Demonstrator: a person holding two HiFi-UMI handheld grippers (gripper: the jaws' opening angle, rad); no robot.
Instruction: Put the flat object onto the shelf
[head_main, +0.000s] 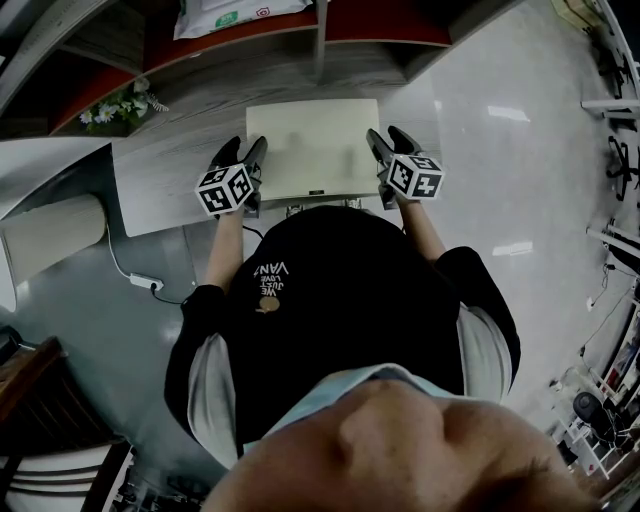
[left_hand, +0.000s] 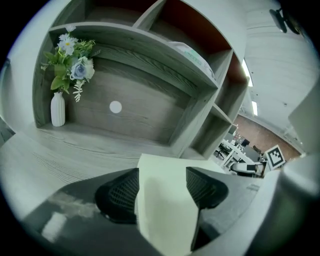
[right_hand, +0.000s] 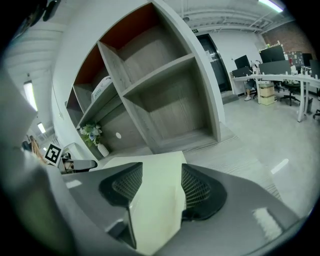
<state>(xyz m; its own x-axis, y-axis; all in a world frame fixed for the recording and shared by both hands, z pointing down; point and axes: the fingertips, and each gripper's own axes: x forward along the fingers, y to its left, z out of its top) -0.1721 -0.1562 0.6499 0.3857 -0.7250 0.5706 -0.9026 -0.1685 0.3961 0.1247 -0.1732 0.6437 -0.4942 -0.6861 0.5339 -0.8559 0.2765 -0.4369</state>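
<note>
In the head view the flat object (head_main: 312, 150), a pale cream board, lies on the grey wood-grain ledge of the shelf (head_main: 170, 170), just in front of the lower compartments. The left gripper (head_main: 245, 152) is at its left edge and the right gripper (head_main: 390, 140) at its right edge. A bunch of flowers (head_main: 120, 102) sits in the compartment to the left, well clear of the board. A white package (head_main: 230, 15) rests on the level above, and an upright divider (head_main: 320, 40) stands behind the board's middle. On the floor to the left lies a white power adapter (head_main: 147, 282) with its cable.

In the left gripper view the jaws stand wide apart. The board's edge runs between them, and the pads do not clamp it. Ahead, a white vase (left_hand: 58, 109) holds the flowers at the far left of the compartment. A small white disc (left_hand: 115, 106) marks the back panel. Nothing lies on the ledge between the board and the back panel.

In the right gripper view the jaws are likewise spread, with the board's other edge between them and not squeezed. Beyond it rise the shelf's compartments, and the vase is far off to the left. Office desks (right_hand: 280, 80) stand in the background at right.
</note>
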